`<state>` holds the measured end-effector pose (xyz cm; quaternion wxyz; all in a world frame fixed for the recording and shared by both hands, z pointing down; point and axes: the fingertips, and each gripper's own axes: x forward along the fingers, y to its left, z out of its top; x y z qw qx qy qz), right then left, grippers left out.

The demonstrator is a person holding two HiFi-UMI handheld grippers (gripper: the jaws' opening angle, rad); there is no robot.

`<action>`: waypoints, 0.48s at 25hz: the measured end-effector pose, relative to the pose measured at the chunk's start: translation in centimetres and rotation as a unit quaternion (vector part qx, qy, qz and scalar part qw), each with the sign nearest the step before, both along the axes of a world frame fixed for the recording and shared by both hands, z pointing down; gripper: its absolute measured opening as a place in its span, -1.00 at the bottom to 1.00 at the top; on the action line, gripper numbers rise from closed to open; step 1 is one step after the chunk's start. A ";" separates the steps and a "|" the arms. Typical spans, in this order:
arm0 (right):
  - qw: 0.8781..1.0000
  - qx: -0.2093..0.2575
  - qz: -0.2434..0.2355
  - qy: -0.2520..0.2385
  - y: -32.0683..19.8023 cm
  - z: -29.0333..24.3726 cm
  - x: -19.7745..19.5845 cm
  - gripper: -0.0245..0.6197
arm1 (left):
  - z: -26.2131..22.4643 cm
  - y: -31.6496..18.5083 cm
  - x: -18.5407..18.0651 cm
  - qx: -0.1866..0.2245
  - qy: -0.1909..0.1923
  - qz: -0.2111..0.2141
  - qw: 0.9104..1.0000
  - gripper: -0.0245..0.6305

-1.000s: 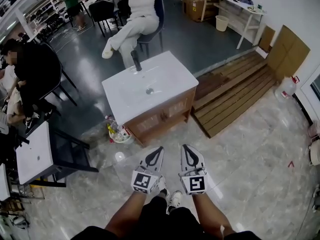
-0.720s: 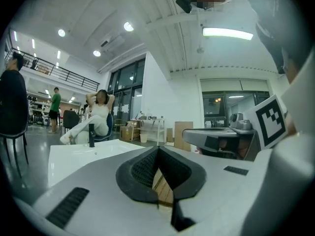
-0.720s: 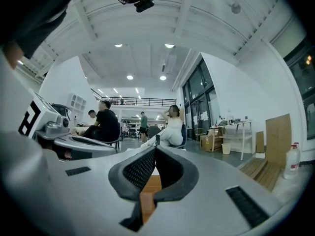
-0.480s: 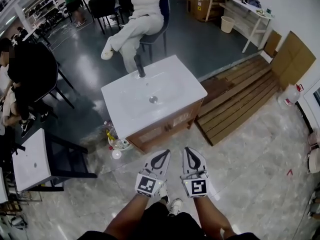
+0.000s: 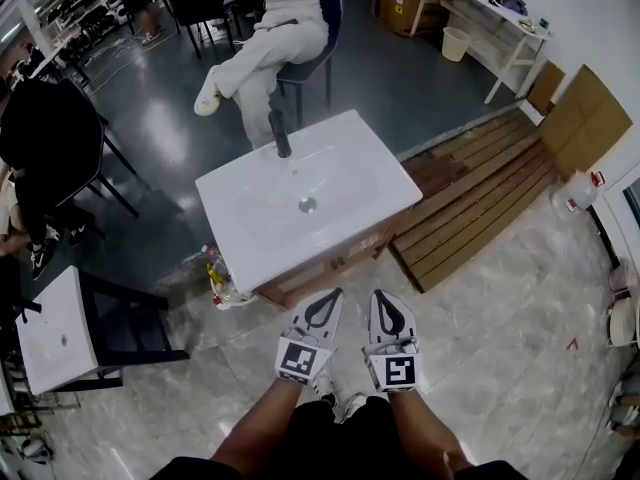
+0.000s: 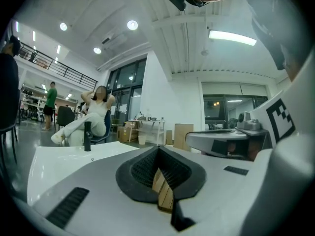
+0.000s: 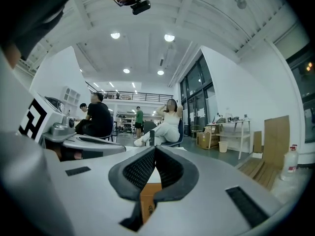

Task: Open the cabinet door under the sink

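A: Step in hand?
B: Approach, I'd say. Left gripper [image 5: 330, 298] and right gripper [image 5: 382, 298] are side by side, just short of the cabinet [image 5: 340, 258] under the sink [image 5: 225, 203]. Neither touches it.
A: Jaws?
B: Left jaws are pressed together with nothing in them. Right is the same: tips meeting, empty.
A: Where's the door?
B: On the wood front facing the person, straight ahead of both grippers. Only a thin strip shows below the basin's overhang in the head view, so I can't tell the handle or the door count.
A: How to do it well?
B: My call: drop lower so the front comes into sight, then spread one pair of jaws before contact. Pinch the handle or free edge and pull along the hinge arc. Keep the other gripper out of the swing.
A: Counts, left to right?
B: One white-topped bench [image 5: 50, 318], one heap of clutter [image 5: 218, 276] on the floor, one sink, one black faucet [image 5: 281, 133], one drain [image 5: 307, 205], two grippers, one pallet stack [image 5: 480, 183], one jug [image 5: 575, 190].
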<state>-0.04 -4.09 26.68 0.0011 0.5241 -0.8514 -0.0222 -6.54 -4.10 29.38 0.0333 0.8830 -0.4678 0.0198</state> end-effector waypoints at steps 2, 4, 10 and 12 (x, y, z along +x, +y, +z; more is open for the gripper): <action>1.000 0.004 -0.003 0.002 -0.8 -0.3 -0.3 -0.85 | 0.2 -0.8 -0.3 -0.001 0.004 -0.005 1.000 -0.88; 1.000 0.009 -0.010 0.006 -1.7 -0.5 -0.5 -0.85 | 0.3 -1.5 -0.4 -0.001 0.013 -0.008 1.000 -0.88; 0.999 0.020 -0.040 0.010 -4.6 0.0 0.1 -0.85 | 1.1 -3.8 0.0 -0.001 0.019 -0.032 0.999 -0.88; 0.998 0.018 -0.058 0.011 -5.5 0.5 0.2 -0.85 | 1.6 -4.6 0.2 -0.001 0.025 -0.050 0.998 -0.88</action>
